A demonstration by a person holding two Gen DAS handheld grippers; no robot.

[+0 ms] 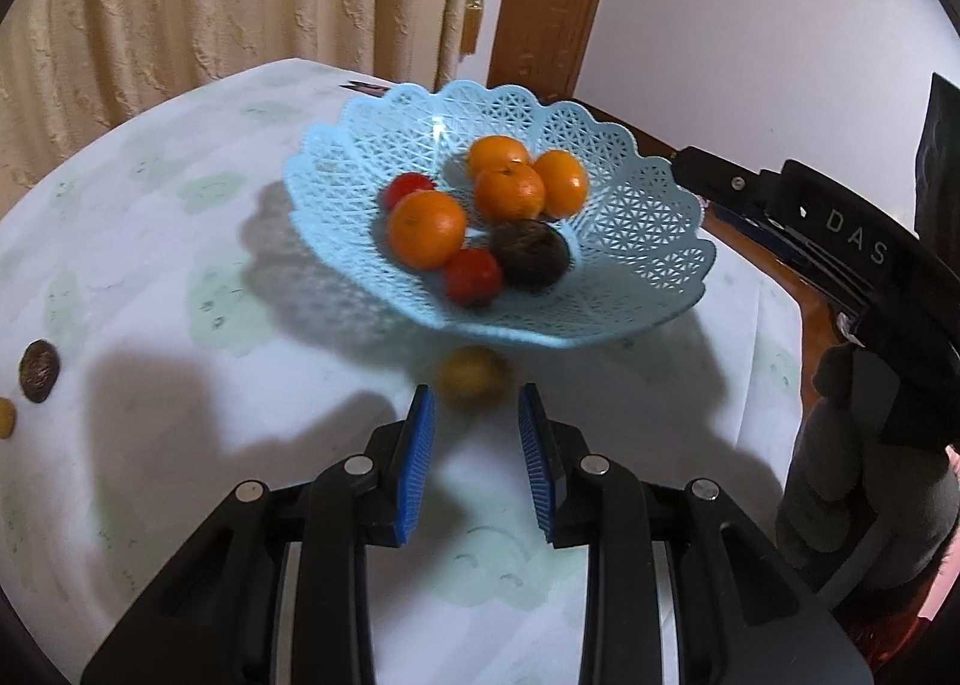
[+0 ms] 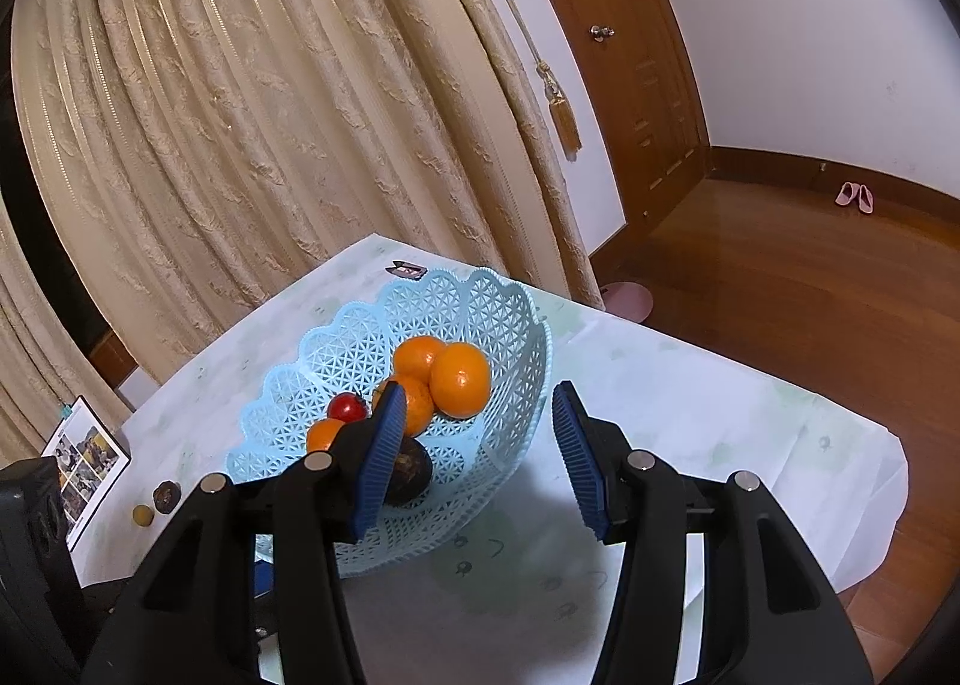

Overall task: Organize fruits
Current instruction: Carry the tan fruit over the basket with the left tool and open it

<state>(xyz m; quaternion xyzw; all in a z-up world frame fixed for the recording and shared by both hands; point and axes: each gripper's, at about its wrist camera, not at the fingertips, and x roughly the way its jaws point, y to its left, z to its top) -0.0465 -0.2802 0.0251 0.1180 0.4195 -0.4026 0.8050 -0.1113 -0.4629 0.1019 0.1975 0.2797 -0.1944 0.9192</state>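
One yellowish fruit (image 1: 473,379) sits on the worktop (image 1: 150,277) just before basket (image 1: 630,241), ahead of my left fingers (image 1: 477,421), spread, empty. Right fingers (image 2: 474,433) spread over basket rim. Risk: round fruit rolls off if nudged.

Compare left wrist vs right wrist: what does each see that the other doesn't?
Left wrist only: a blurred yellowish fruit on the tablecloth just beyond the open left hand-held gripper, a second red fruit in the basket, and the right hand-held gripper's body near the basket rim.

Right wrist only: a photo booklet, pink slippers on the wood floor, and the open right hand-held gripper over the basket.

Both: the blue lattice basket with oranges and a dark fruit, the curtain, and two small fruits at the table's edge.
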